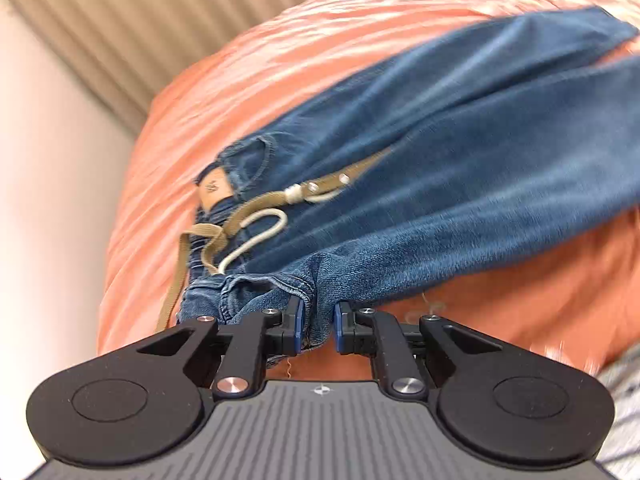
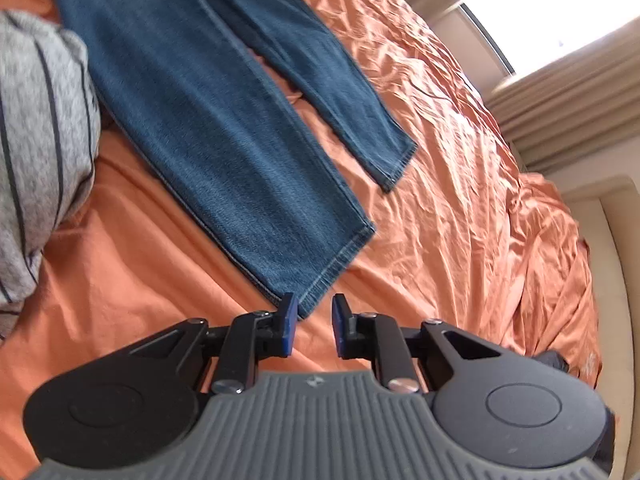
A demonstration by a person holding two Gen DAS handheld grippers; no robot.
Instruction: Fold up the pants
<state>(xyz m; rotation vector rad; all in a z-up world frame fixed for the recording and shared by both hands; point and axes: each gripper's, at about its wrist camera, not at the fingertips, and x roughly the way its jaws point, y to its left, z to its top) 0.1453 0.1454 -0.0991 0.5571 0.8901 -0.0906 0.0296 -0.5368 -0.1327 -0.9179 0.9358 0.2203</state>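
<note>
1 bed covered by a wrinkled orange sheet point(image 2: 460, 184) fills both views and carries everything else. On it lies 1 pair of blue denim pants point(image 1: 460, 152), spread flat with the waist toward the left wrist camera and the 2 legs running away toward 2 o'clock in that view. In the right wrist view the same pants point(image 2: 208, 128) stretch from 11 o'clock down to the centre, both leg hems showing: the nearer hem ends just in front of the tool, the farther hem lies at 2 o'clock from it, and a strip of sheet parts the 2 hems.

1 grey knit garment with dark stripes point(image 2: 40, 132) sits bunched at 9 o'clock in the right wrist view, touching the pants' edge. Pleated beige curtains point(image 2: 560, 120) hang at 2 o'clock beyond the bed, beside a bright window point(image 2: 560, 12).

At the waistband, 1 olive-tan fabric belt point(image 1: 240, 216) trails loose toward 7 o'clock, and 1 cream cord point(image 1: 260, 232) loops across it. 1 tan leather patch point(image 1: 214, 192) sits on the waistband at 9 o'clock from the belt; its mark is too blurred to read.

The left tool point(image 1: 318, 322) is clamped on a bunched fold of denim at the waist edge, the cloth pinched between its 2 blue pads. The right tool point(image 2: 315, 326) stands with its 2 blue pads apart, holding nothing, its left pad at the corner of the nearer leg hem.
</note>
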